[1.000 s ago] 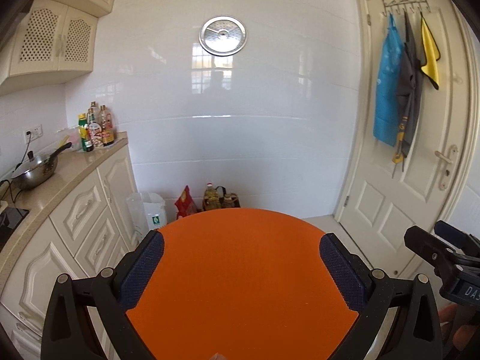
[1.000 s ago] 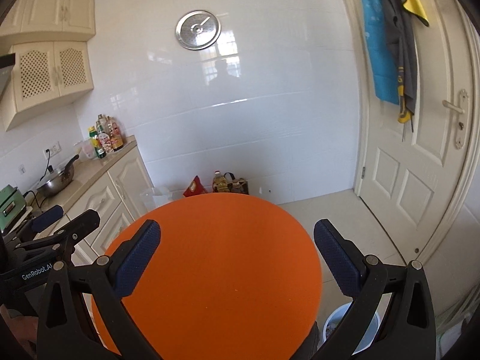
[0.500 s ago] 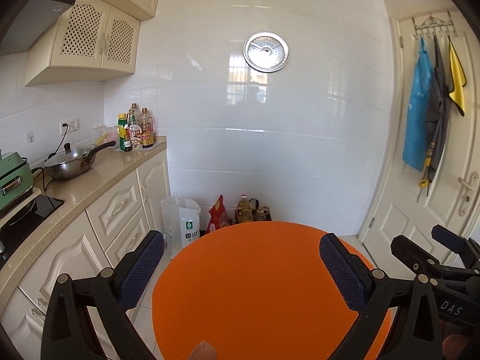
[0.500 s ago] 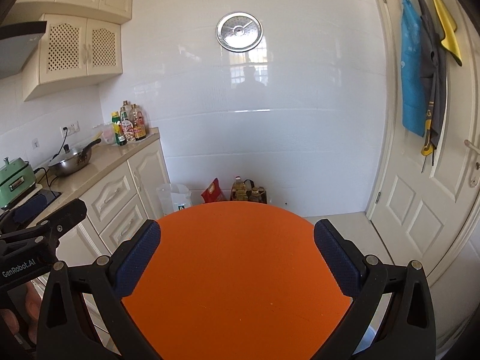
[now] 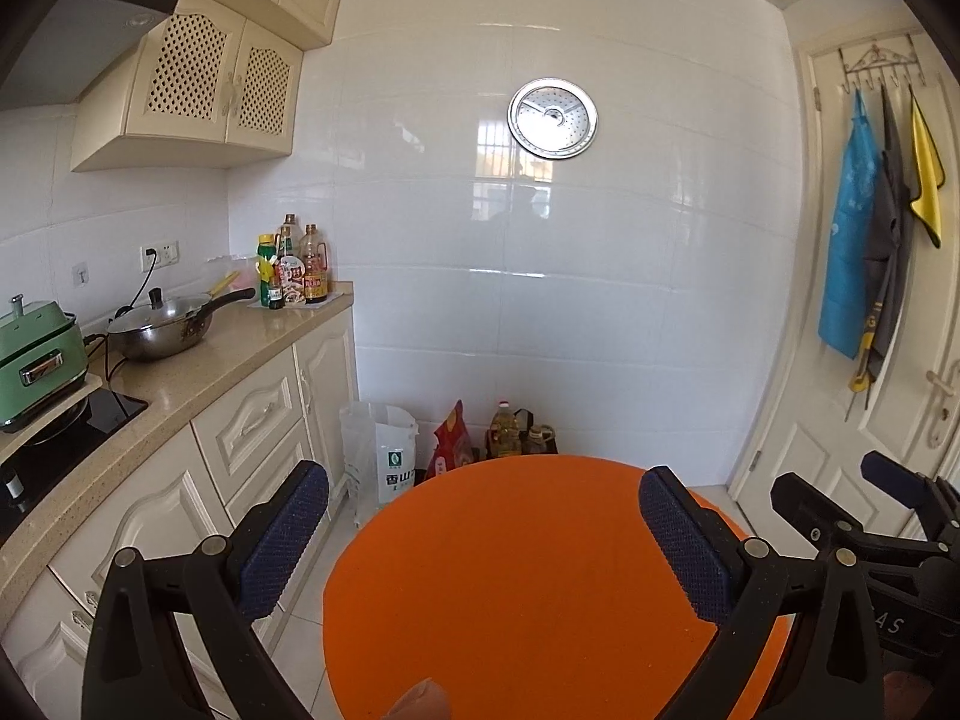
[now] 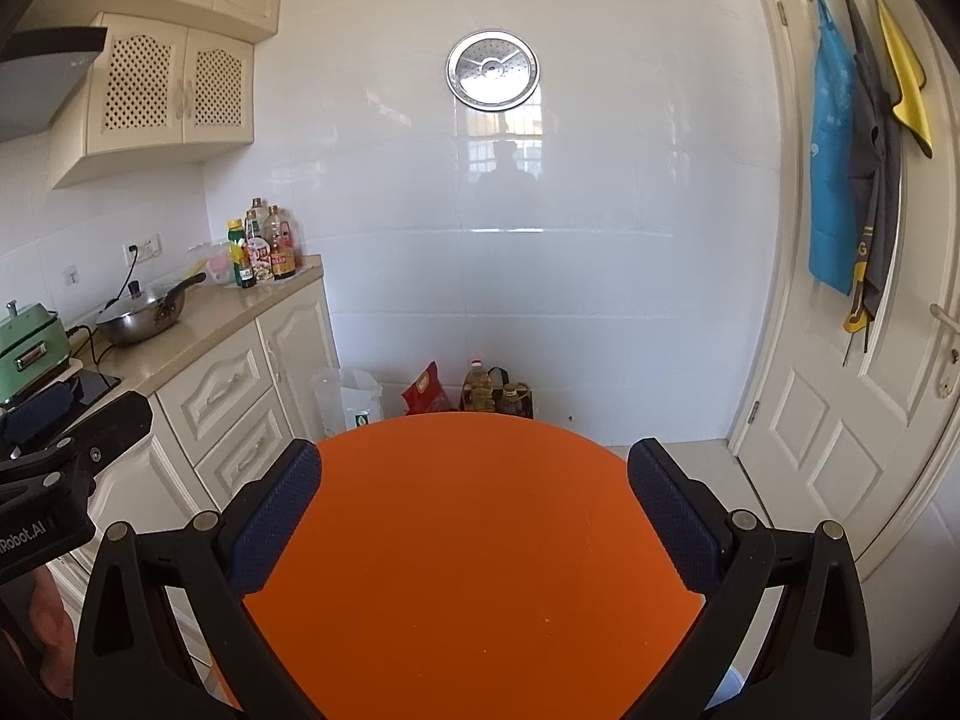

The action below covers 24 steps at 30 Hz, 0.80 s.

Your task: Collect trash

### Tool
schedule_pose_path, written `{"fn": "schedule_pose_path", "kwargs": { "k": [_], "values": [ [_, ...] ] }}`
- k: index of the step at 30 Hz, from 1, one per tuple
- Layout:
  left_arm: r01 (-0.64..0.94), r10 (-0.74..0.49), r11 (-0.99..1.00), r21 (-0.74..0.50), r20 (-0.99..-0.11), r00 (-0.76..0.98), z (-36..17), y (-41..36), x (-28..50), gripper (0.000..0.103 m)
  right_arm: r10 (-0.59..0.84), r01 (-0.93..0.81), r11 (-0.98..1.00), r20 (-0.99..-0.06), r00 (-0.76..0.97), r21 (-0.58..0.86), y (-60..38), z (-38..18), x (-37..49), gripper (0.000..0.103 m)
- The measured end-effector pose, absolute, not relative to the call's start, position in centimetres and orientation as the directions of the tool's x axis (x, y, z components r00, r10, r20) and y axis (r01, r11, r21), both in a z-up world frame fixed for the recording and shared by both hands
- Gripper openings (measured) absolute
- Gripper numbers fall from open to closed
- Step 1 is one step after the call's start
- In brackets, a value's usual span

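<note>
1. My left gripper has its fingers wide apart, holding nothing.
2. My right gripper is wide apart too.
3. I see no trash; the round orange table sits at 6 o'clock.

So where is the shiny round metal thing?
The shiny round metal disc hangs high on the white tiled wall in both views, above the bottles on the floor, left of the door.

Each tool is black plastic with silver screws and blue dimpled pads (white lettering on the side)
</note>
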<state>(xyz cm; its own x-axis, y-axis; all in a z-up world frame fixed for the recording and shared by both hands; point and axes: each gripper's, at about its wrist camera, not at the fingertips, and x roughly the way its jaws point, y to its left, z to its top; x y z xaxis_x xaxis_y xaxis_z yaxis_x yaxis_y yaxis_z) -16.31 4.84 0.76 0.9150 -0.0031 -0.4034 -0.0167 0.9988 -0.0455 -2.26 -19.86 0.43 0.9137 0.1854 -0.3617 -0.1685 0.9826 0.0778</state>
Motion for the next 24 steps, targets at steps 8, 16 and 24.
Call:
{"fn": "schedule_pose_path", "kwargs": {
  "k": [8,16,24],
  "values": [
    [-0.01,-0.004,0.999,-0.036,-0.381,0.925,1.1,2.5,-17.0,0.102,0.178,-0.159,0.984,-0.358,0.917,0.083,-19.7,0.4,-2.5,0.103],
    [-0.01,-0.002,0.999,-0.031,-0.365,0.931,0.3,0.5,-18.3,0.102,0.177,-0.154,0.984,-0.351,0.92,0.093,-19.9,0.4,-2.9,0.103],
    [-0.014,-0.003,0.999,-0.045,-0.356,0.935,-0.5,0.0,-19.3,0.102,0.182,-0.158,0.983,-0.353,0.918,0.096,-19.9,0.3,-3.0,0.103]
  ]
}}
